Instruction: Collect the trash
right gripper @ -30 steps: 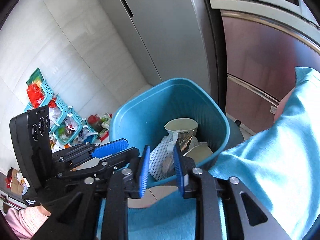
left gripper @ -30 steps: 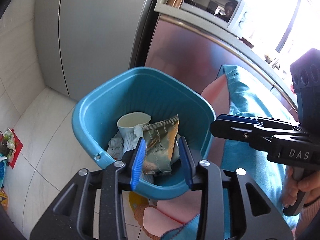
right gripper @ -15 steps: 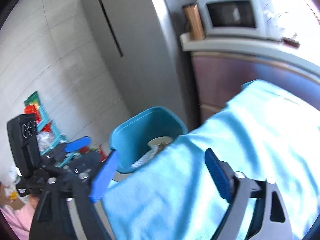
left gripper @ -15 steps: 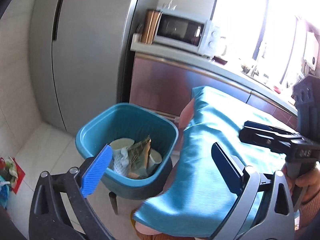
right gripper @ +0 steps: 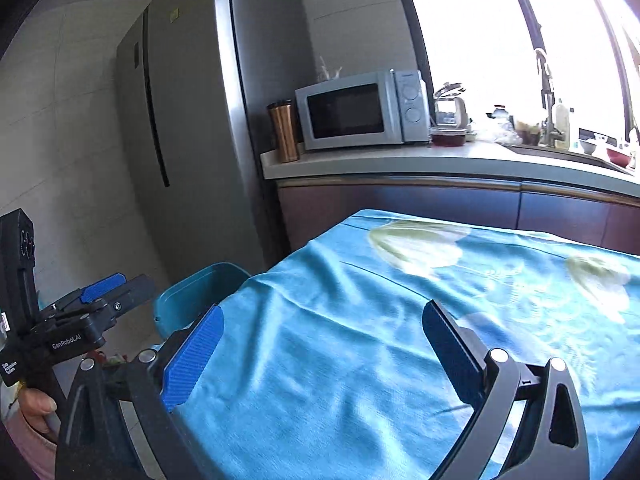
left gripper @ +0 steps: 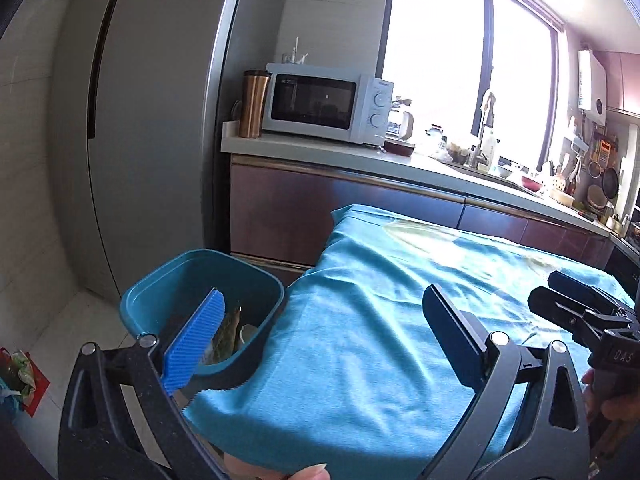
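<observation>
The left gripper (left gripper: 324,336), a black frame with blue ribbed pads, is standing with its fingers spread wide and gripping nothing, hovering over the near edge of a rumpled turquoise tablecloth (left gripper: 380,312) that is covering the table. At about ten o'clock from it, beside the table's corner and lower than the cloth, the teal plastic rubbish bin (left gripper: 160,300) is sitting on the pale tiled floor; only this view is looking into the bin, where a crumpled foil snack wrapper (left gripper: 228,334) and a bit of a white paper cup (left gripper: 249,332) are lying at the bottom, partly hidden behind the blue left pad. The right gripper (right gripper: 322,340) is likewise gaping wide with nothing between its pads, poised above the same cloth. Its own camera is catching only a slice of the bin's rim at nine o'clock, contents unseen, but it is showing pale leaf-shaped prints on the cloth more plainly. Each camera is also catching the other tool from the side: the right one at three o'clock in the left view, the left one at nine o'clock in the right view. Farther out, at twelve o'clock, a white microwave oven (left gripper: 326,104) and a copper-coloured steel tumbler (left gripper: 255,104) are standing on the pale counter beside a tall grey refrigerator (left gripper: 152,120).
</observation>
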The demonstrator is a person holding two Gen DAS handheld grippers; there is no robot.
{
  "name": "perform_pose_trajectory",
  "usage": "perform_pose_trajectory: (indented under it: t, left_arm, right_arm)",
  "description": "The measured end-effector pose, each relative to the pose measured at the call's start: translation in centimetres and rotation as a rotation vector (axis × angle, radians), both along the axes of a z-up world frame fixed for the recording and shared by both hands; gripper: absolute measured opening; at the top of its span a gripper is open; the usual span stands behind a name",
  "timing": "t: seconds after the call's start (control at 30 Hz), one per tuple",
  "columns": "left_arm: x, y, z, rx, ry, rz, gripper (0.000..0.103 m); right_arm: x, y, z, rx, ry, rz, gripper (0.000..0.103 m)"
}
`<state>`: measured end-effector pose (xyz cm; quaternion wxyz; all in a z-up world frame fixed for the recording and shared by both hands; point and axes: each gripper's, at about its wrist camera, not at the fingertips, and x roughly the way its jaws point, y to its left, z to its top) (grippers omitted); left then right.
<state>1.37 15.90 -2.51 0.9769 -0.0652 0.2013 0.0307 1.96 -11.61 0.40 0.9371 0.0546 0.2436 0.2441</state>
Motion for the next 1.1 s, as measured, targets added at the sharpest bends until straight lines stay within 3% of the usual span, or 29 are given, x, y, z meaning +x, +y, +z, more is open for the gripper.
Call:
perform_pose_trajectory:
  t: [0.5,1.1]
  left_arm:
    - [-1.9,-7.3,0.6,0.084,-0.082,-0.069,0.097]
    - [-2.4,-8.4,1.0,0.128,-0.133,-0.058,0.097]
  right_arm:
    - [-4.7,-5.5,0.3,-0.037,-0.116,-0.2,0.096]
    - [-6.7,-7.2,0.6,-0.064,-0.191,-0.283,0.096]
